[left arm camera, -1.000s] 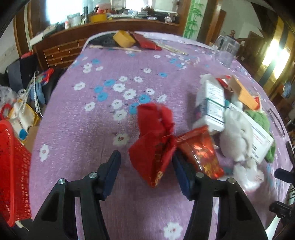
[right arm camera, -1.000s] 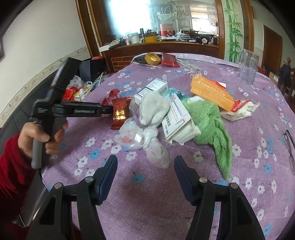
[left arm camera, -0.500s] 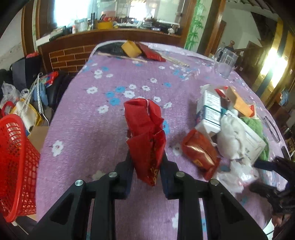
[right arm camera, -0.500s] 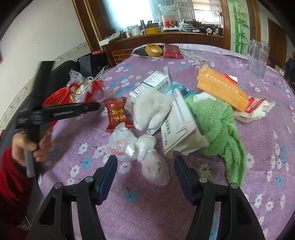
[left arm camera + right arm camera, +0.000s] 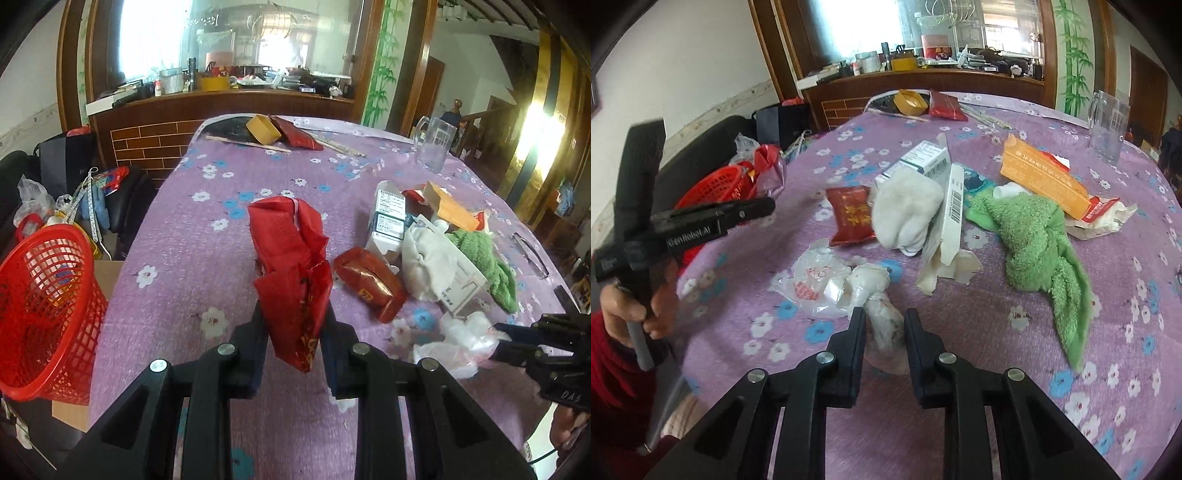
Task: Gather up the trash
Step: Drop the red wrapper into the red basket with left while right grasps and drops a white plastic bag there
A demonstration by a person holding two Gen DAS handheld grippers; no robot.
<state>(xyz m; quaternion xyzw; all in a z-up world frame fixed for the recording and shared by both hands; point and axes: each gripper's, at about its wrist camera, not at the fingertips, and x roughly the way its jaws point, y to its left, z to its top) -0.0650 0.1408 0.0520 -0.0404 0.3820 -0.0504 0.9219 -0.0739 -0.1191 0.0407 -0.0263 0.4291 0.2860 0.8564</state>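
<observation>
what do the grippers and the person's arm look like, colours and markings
Both grippers, left and right, are matte black plastic with two flat fingers and silver screws. The left one carries white lettering on its side and a grey handle. The person wears a red sleeve.

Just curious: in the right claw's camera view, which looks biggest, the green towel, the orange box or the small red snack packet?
1. green towel
2. orange box, though it lies farther away, so unsure
3. red snack packet
</observation>
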